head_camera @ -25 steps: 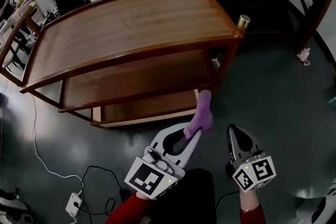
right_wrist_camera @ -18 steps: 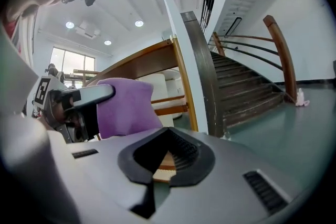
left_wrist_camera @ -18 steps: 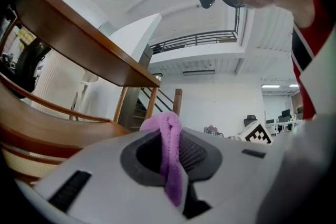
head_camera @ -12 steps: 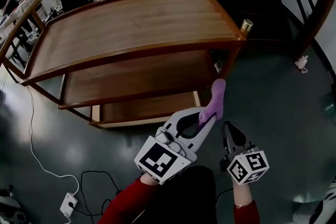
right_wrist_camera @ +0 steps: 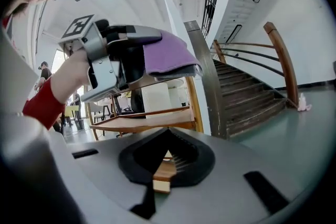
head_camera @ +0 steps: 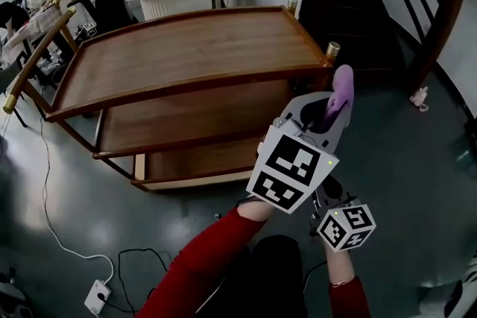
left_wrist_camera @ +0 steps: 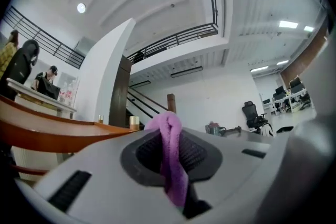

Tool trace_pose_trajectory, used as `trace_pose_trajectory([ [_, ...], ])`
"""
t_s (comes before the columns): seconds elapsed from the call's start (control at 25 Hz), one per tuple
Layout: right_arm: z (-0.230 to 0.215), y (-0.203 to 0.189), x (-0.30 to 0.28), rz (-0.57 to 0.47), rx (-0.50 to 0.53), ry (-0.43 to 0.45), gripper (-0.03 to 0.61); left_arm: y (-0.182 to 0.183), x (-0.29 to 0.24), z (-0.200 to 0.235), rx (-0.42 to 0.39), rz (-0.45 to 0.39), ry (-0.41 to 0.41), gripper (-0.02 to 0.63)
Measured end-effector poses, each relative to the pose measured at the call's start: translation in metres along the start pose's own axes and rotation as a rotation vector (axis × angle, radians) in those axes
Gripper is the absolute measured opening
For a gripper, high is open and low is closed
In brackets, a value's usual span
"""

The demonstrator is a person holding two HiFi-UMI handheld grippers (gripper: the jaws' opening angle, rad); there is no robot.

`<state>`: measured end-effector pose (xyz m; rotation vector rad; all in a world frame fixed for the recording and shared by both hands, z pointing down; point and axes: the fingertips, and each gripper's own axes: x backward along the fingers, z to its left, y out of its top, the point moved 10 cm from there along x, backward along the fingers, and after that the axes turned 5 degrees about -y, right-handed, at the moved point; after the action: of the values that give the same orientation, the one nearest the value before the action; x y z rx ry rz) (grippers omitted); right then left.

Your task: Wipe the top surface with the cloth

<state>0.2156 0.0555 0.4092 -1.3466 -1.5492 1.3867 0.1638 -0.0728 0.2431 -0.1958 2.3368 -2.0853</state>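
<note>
the left gripper [head_camera: 334, 106] is clamped on the purple cloth [head_camera: 342, 88], which sticks up past its tips. it is held in the air just beside the near right corner of the wooden top surface [head_camera: 186, 48], not touching it. the right gripper [head_camera: 325, 194] sits lower, under the left one, jaws together and empty.

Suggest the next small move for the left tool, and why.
Probably carry the left tool forward and left, then lower it so the purple cloth meets the top shelf near its front right corner. The cloth is clamped in the tool but is held in the air beside that corner, touching no wood.
</note>
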Motion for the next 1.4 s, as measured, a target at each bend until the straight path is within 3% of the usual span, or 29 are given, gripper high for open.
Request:
trace_pose_trajectory([
  [0.28, 0.02, -0.007, -0.014, 0.035, 0.03, 0.081, 0.005, -0.009, 0.076, 0.066, -0.021, 0.018, 0.279, 0.049],
  [0.52, 0.08, -0.006, -0.06, 0.064, 0.094, 0.257, 0.005, 0.001, 0.196, 0.114, -0.08, 0.062, 0.528, 0.05],
  [0.64, 0.113, -0.002, -0.081, 0.061, 0.123, 0.351, 0.005, 0.004, 0.265, 0.126, -0.097, 0.076, 0.699, 0.049],
  [0.76, 0.14, 0.006, -0.098, 0.047, 0.163, 0.425, 0.005, 0.005, 0.339, 0.146, -0.072, 0.056, 0.901, 0.049],
  [0.92, 0.159, 0.006, -0.106, 0.045, 0.183, 0.46, 0.005, -0.004, 0.418, 0.174, -0.008, 0.029, 1.14, 0.049],
  [1.08, 0.162, 0.006, -0.107, 0.041, 0.192, 0.469, 0.005, -0.008, 0.465, 0.181, 0.018, 0.011, 1.291, 0.049],
  [1.16, 0.158, 0.005, -0.102, 0.042, 0.199, 0.447, 0.005, -0.009, 0.471, 0.171, 0.022, -0.014, 1.311, 0.049],
  [1.24, 0.146, -0.001, -0.09, 0.056, 0.193, 0.397, 0.005, -0.014, 0.452, 0.146, 0.034, -0.06, 1.224, 0.049],
  [1.32, 0.127, -0.007, -0.075, 0.074, 0.171, 0.323, 0.005, -0.024, 0.403, 0.112, 0.028, -0.072, 1.032, 0.049],
  [1.4, 0.101, -0.013, -0.061, 0.093, 0.13, 0.232, 0.005, -0.039, 0.331, 0.082, 0.045, -0.066, 0.786, 0.049],
])
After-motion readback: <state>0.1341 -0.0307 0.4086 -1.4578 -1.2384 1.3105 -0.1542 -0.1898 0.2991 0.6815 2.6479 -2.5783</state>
